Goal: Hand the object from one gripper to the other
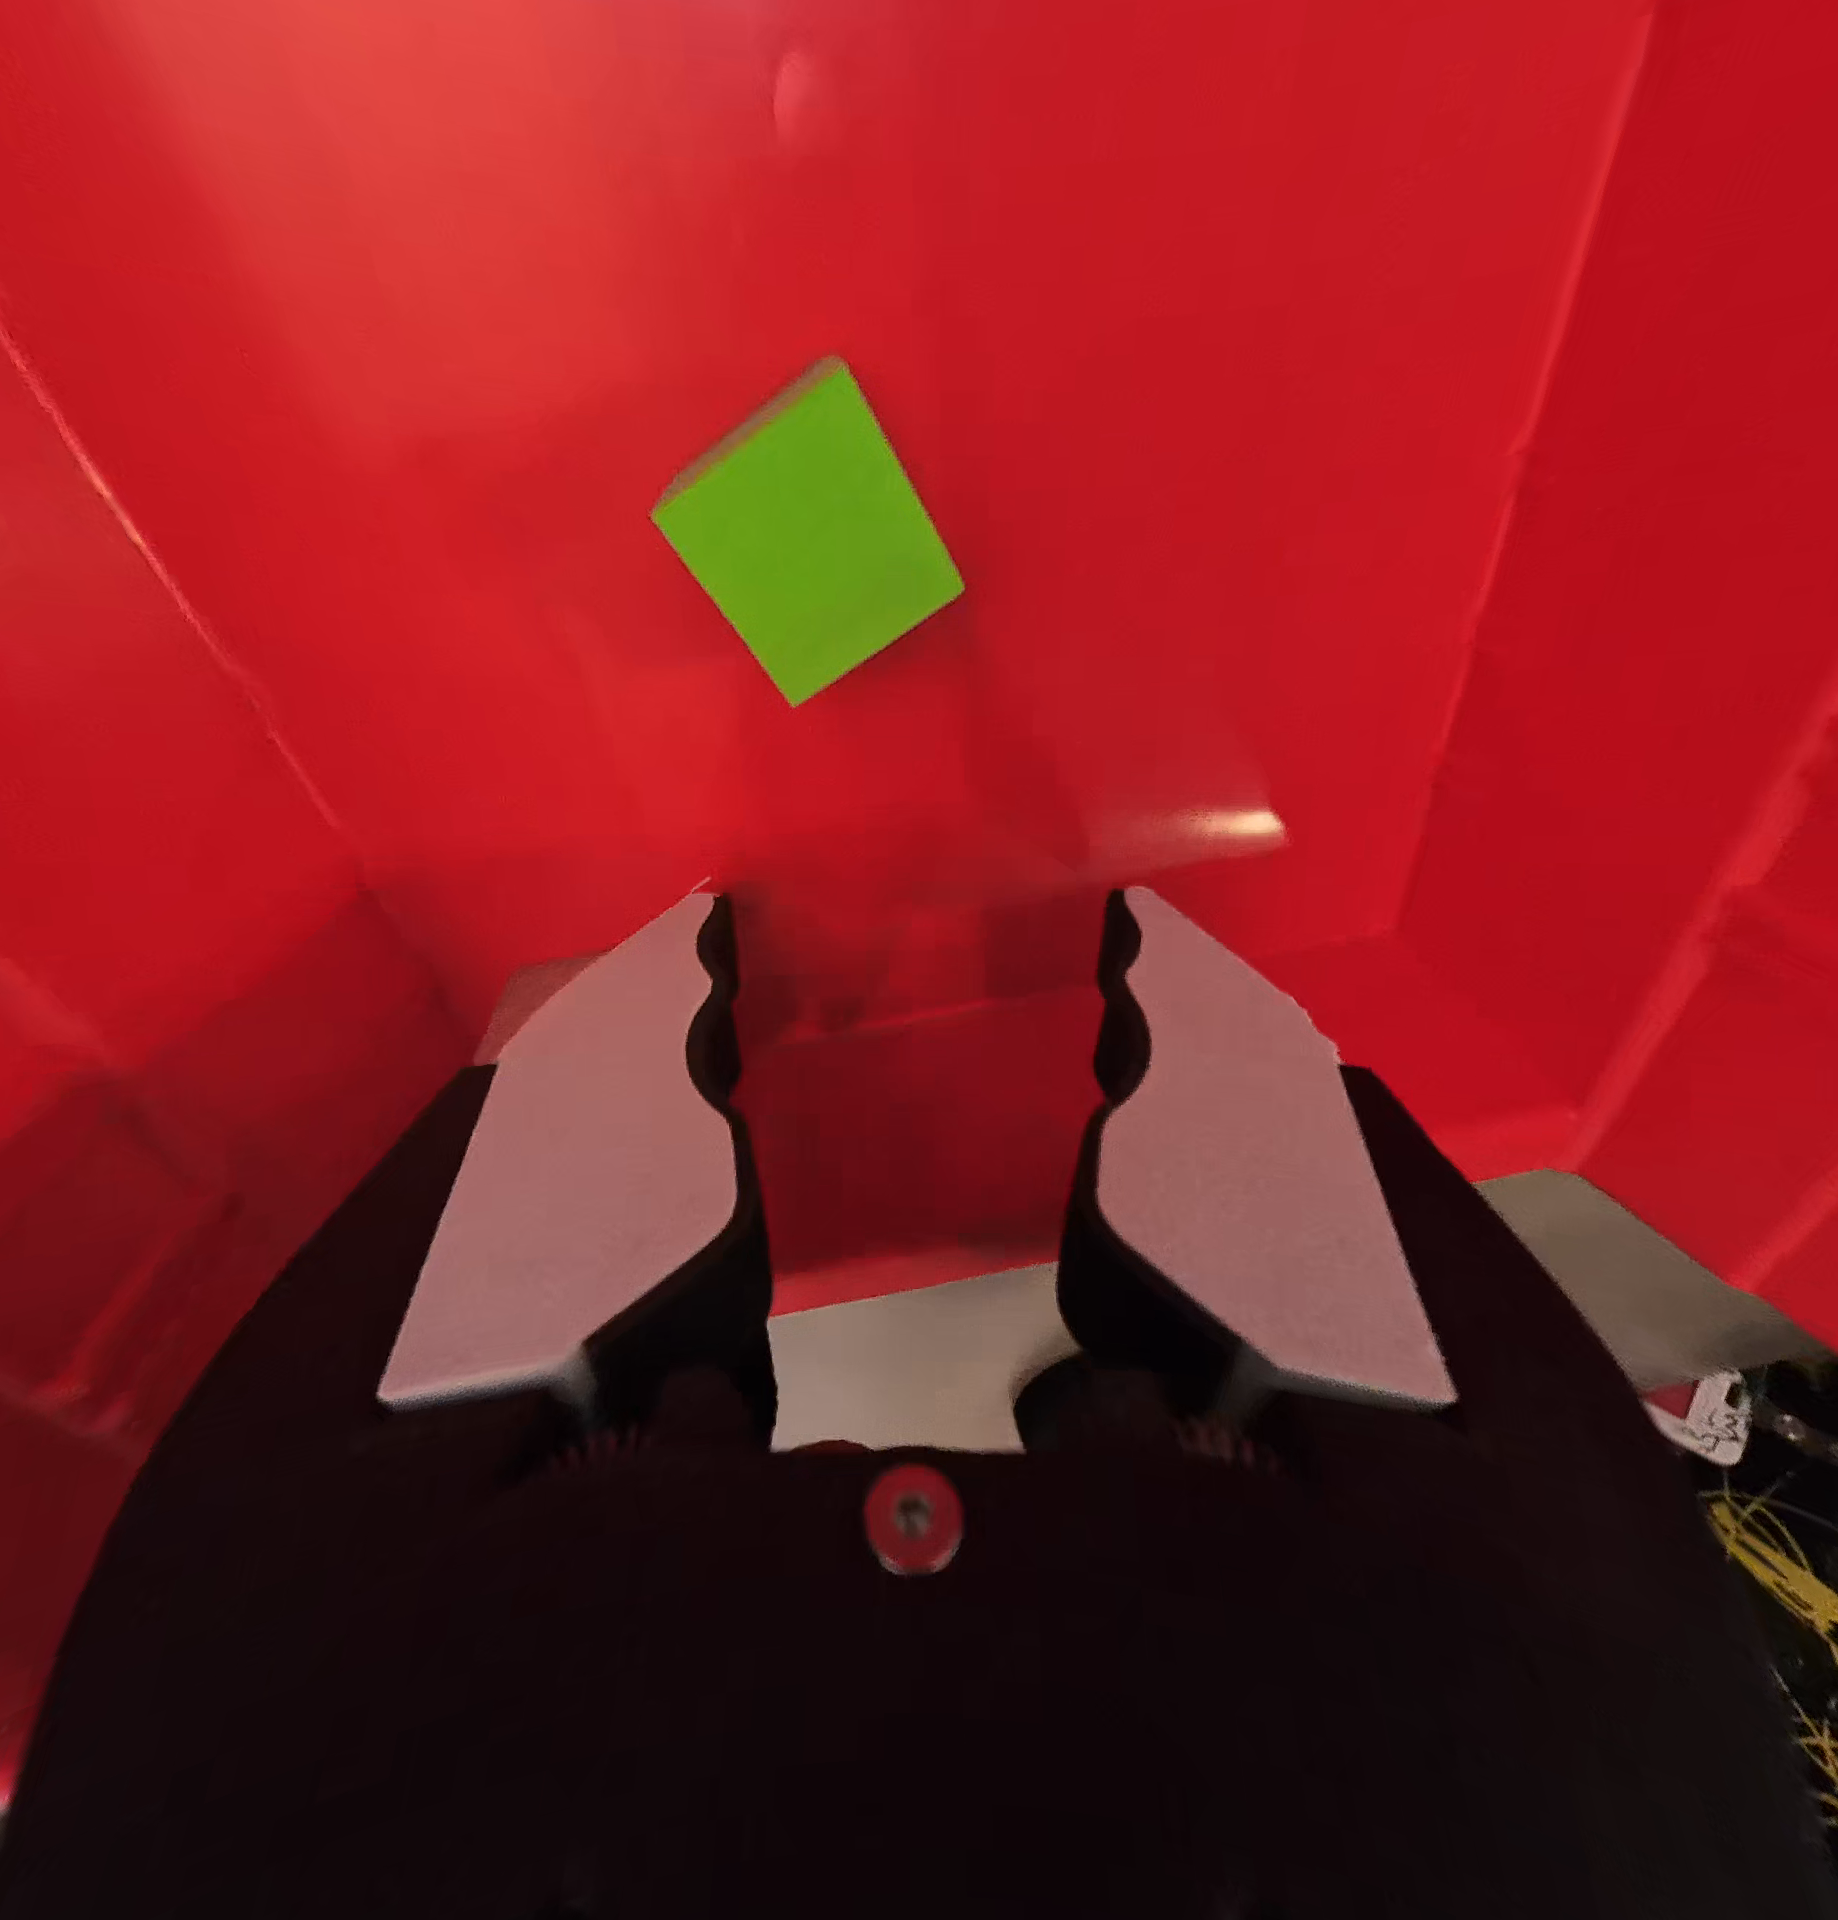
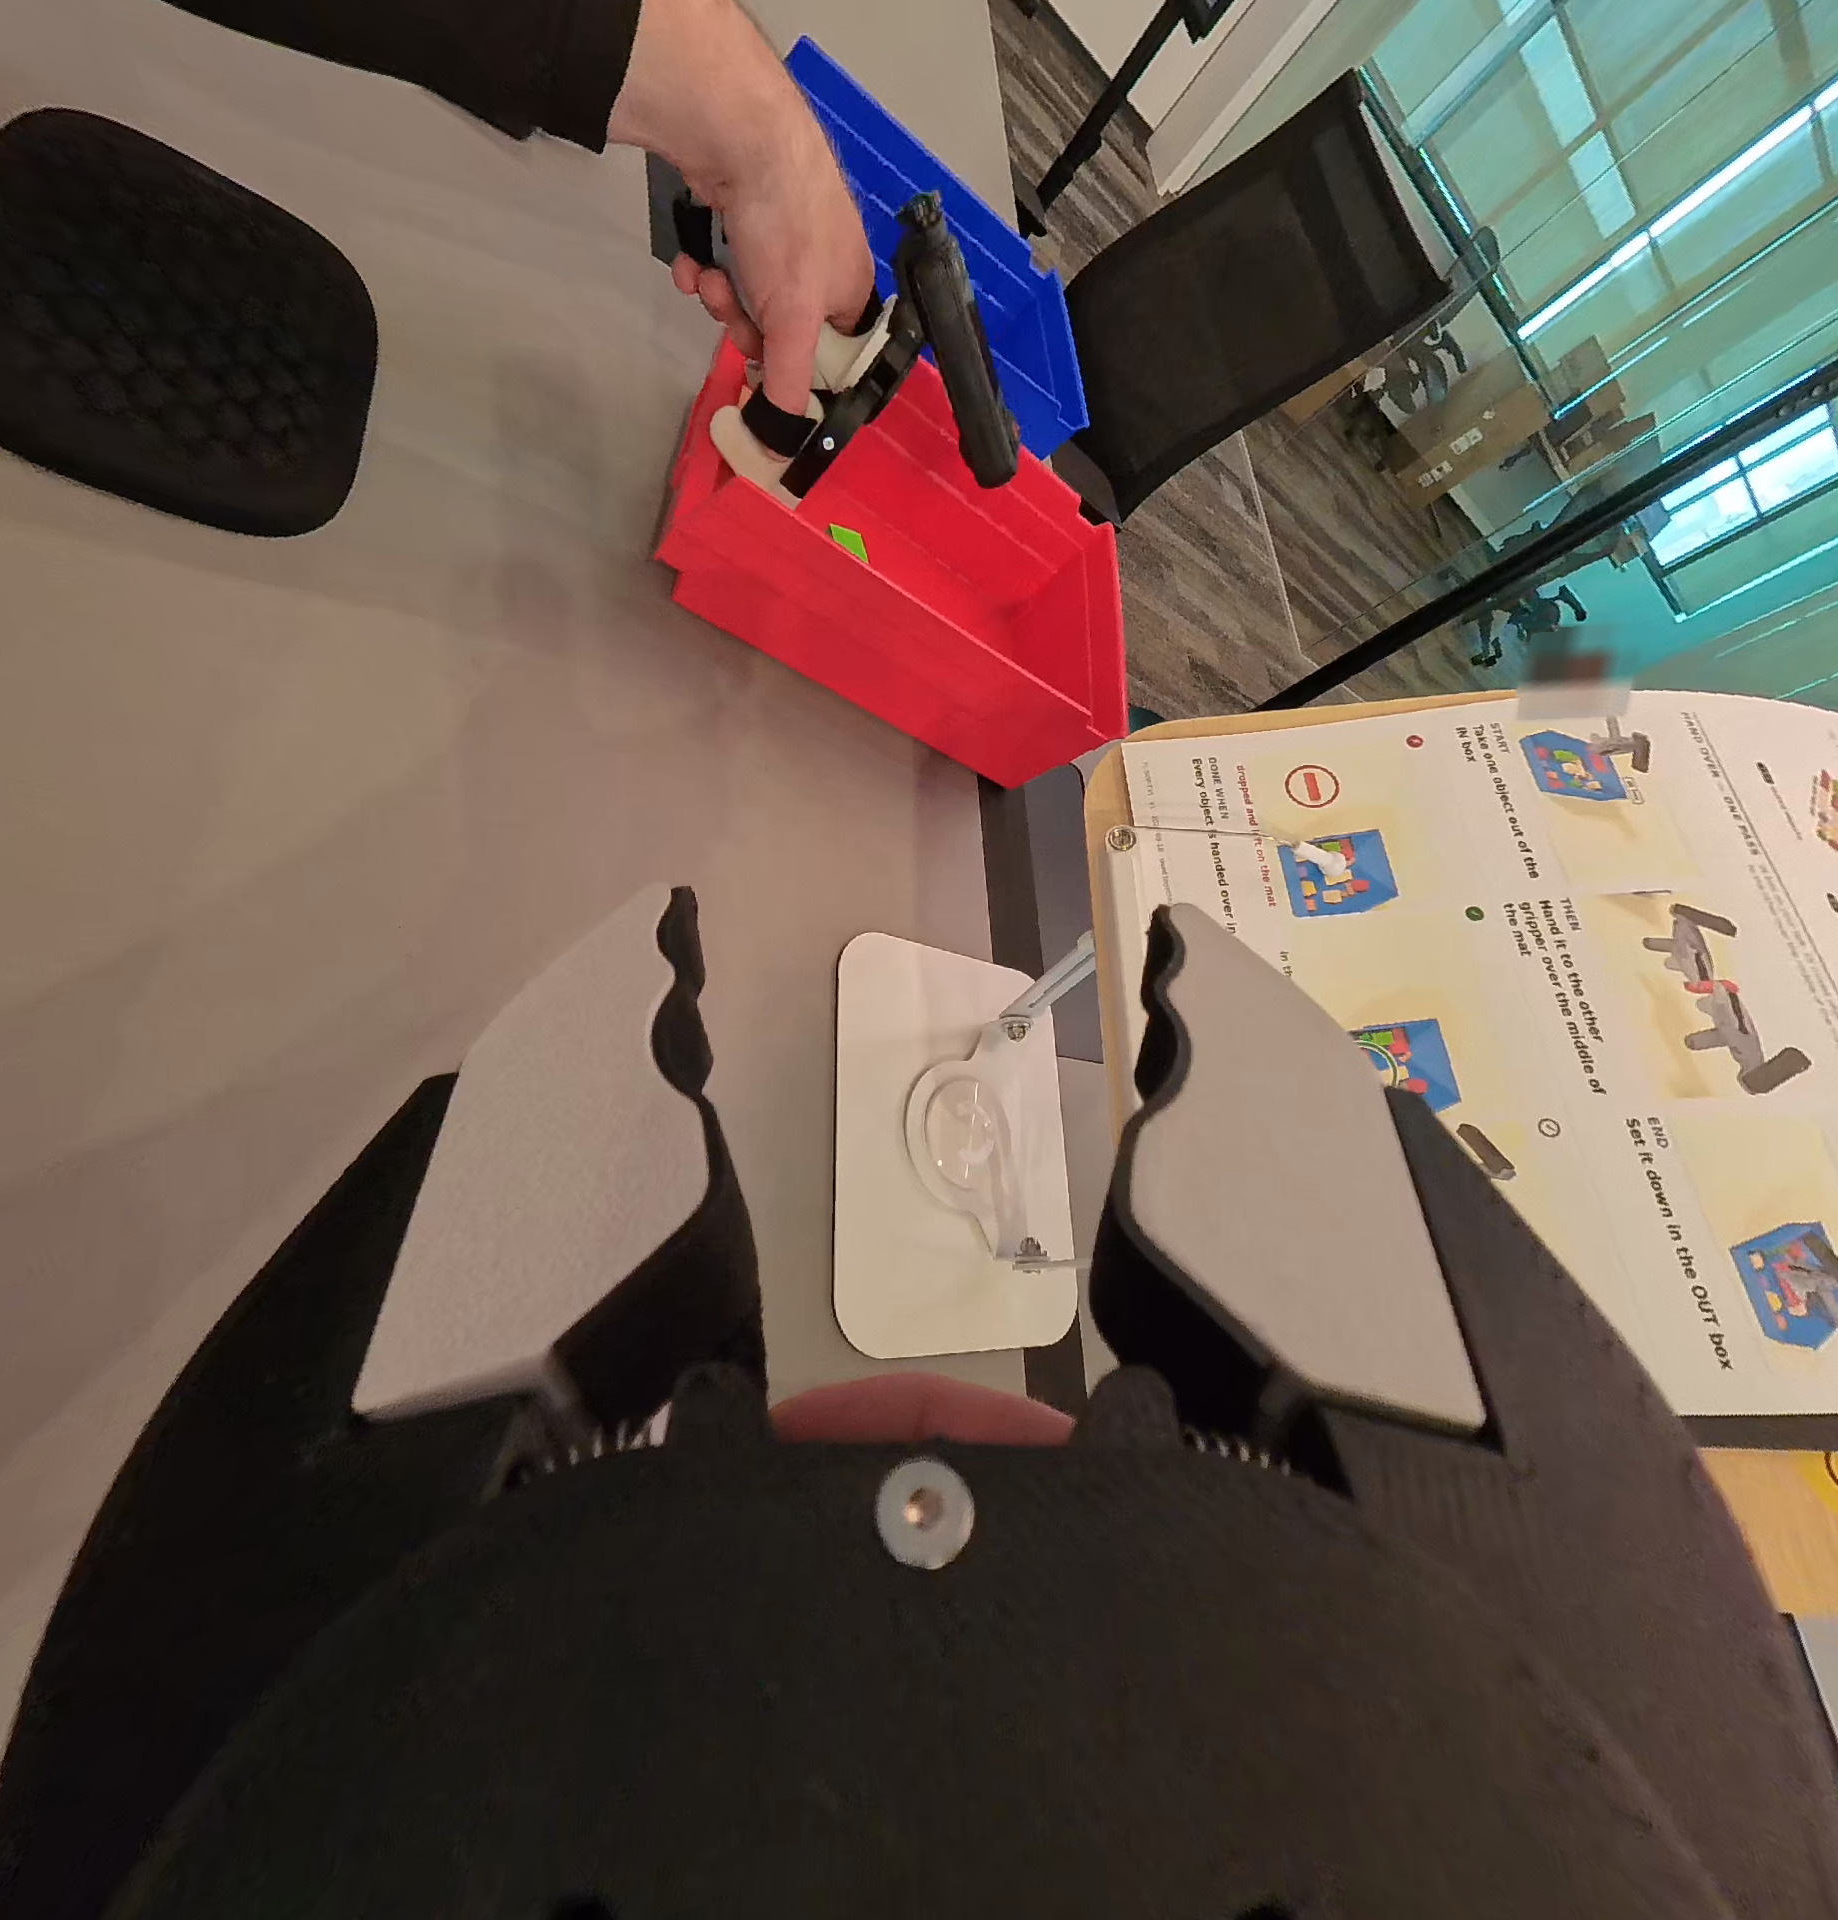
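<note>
A green block (image 1: 806, 535) lies in the red bin (image 1: 1310, 416), ahead of my left gripper (image 1: 915, 914). The left gripper is open, with nothing between its pads, and the block is clear of its fingertips. In the right wrist view the same green block (image 2: 848, 542) shows small in the red bin (image 2: 894, 623), with a person's hand holding the left gripper (image 2: 790, 447) over the bin. My right gripper (image 2: 920, 909) is open and empty above the grey table (image 2: 271, 779), well away from the bin.
A blue bin (image 2: 956, 239) stands behind the red one. A white plate with a clear bracket (image 2: 946, 1143) lies under the right gripper. A printed instruction sheet on a wooden board (image 2: 1517, 1039) is at right. A black pad (image 2: 156, 322) lies at far left. Tip to tip, the grippers are about 50 cm apart.
</note>
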A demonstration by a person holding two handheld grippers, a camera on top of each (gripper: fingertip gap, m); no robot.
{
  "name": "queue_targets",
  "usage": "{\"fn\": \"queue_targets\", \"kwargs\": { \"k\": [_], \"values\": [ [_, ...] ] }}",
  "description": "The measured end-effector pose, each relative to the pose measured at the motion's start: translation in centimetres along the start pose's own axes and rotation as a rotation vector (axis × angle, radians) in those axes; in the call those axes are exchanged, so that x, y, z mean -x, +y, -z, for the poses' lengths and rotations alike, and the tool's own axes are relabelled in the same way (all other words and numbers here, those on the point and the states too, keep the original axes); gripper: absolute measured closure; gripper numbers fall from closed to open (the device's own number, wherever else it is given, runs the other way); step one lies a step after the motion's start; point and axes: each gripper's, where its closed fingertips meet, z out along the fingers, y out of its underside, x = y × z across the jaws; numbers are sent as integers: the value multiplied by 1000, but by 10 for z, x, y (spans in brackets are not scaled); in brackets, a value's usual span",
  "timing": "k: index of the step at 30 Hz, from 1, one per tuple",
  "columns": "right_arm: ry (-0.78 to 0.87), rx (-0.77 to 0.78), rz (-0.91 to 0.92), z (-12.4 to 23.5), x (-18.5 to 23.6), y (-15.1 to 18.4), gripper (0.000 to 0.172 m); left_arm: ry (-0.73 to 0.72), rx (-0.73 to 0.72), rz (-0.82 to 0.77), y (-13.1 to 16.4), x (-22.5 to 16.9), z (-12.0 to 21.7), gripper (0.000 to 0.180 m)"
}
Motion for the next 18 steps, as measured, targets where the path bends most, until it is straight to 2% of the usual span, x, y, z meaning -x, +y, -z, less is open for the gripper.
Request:
{"fn": "queue_targets", "kwargs": {
  "k": [3,7,9,10,12,15,18],
  "values": [
    [-1,11,2,0,1,2,92,0,28,-8,3,-4,-1,120],
    [-2,15,2,1,1,2,92,2,37,-10,2,-12,-2,117],
    [-3,16,4,2,1,2,92,149,-10,-35,-3,-37,1,125],
    [-2,17,3,2,1,3,92,192,-32,-35,-6,-44,3,123],
    [-1,18,1,3,1,3,92,94,-66,-3,-10,-26,7,119],
    [2,14,3,5,1,2,92,87,-94,18,-11,-20,16,114],
    [-3,7,0,5,1,2,92,16,-57,4,-4,-7,19,111]
  ]
}}
